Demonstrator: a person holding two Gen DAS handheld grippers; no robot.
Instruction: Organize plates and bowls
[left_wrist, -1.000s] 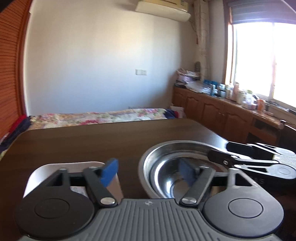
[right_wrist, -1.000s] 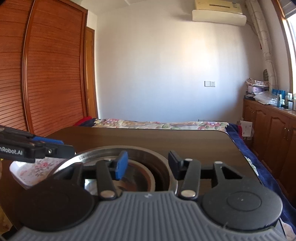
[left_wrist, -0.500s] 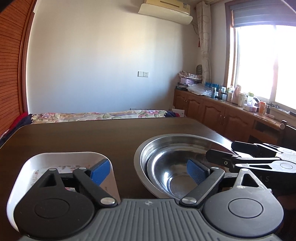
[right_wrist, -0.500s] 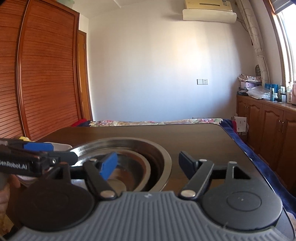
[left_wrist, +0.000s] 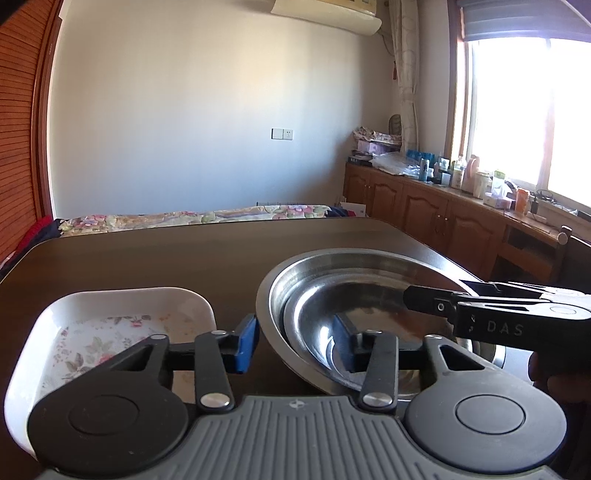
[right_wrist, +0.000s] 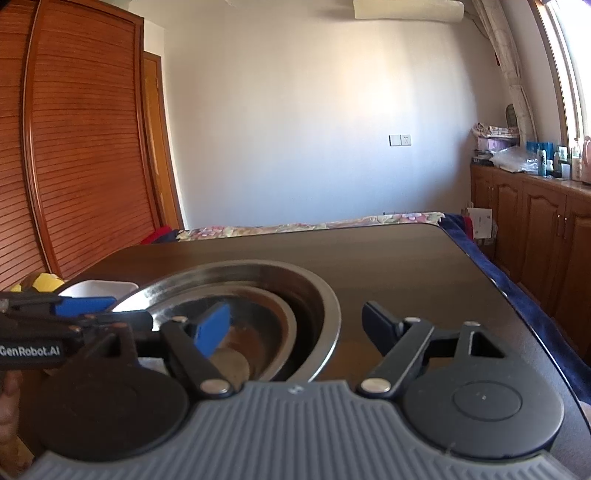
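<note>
Two steel bowls are nested on the dark table: a large outer bowl (left_wrist: 280, 280) (right_wrist: 325, 299) and a smaller inner bowl (left_wrist: 369, 314) (right_wrist: 269, 325). A white square plate with a flower pattern (left_wrist: 110, 325) (right_wrist: 99, 286) lies to their left. My left gripper (left_wrist: 291, 343) is open, its jaws on either side of the large bowl's left rim. My right gripper (right_wrist: 295, 325) is open, its jaws on either side of the large bowl's right rim; it also shows in the left wrist view (left_wrist: 498, 317).
The dark wooden table (left_wrist: 166, 258) stretches ahead. A bed with a flowered cover (left_wrist: 184, 218) lies beyond it. Wooden cabinets with bottles (left_wrist: 443, 206) run along the right wall. A slatted wardrobe (right_wrist: 74, 166) stands on the left. A yellow object (right_wrist: 40, 282) sits by the plate.
Both grippers pulled back and up a little. The left jaws opened, then narrowed around the bowl's left rim. The right jaws opened wide across the right rim.
</note>
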